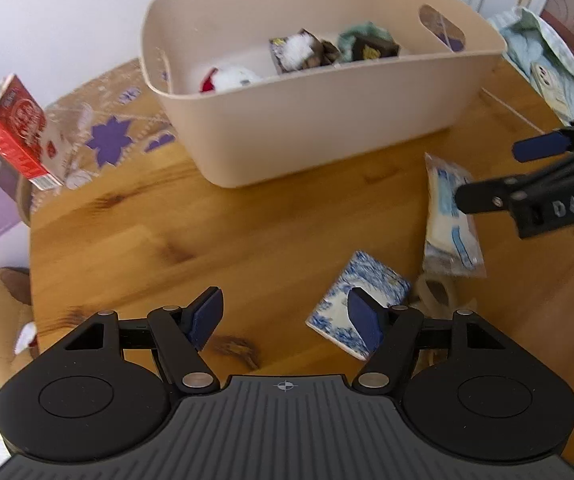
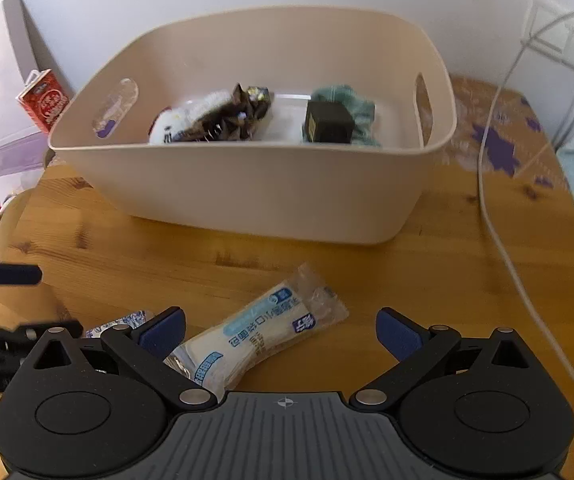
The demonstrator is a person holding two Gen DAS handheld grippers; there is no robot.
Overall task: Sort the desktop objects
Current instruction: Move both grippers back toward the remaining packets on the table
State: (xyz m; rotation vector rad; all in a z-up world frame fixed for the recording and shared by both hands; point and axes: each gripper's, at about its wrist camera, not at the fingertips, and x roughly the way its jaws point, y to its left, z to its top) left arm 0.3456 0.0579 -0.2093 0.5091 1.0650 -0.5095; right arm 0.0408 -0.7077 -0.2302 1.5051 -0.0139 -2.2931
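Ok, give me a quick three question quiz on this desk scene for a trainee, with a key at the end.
1. True or false: the beige bin already holds some items.
2. Which item lies in front of the right gripper? A) the clear wrapped packet with blue print B) the red carton C) the white cable
3. What does one pad of the left gripper overlap in its own view?

Key
1. True: a white plush and dark boxes are inside.
2. A
3. The blue and white patterned packet; both grippers are open and hold nothing.
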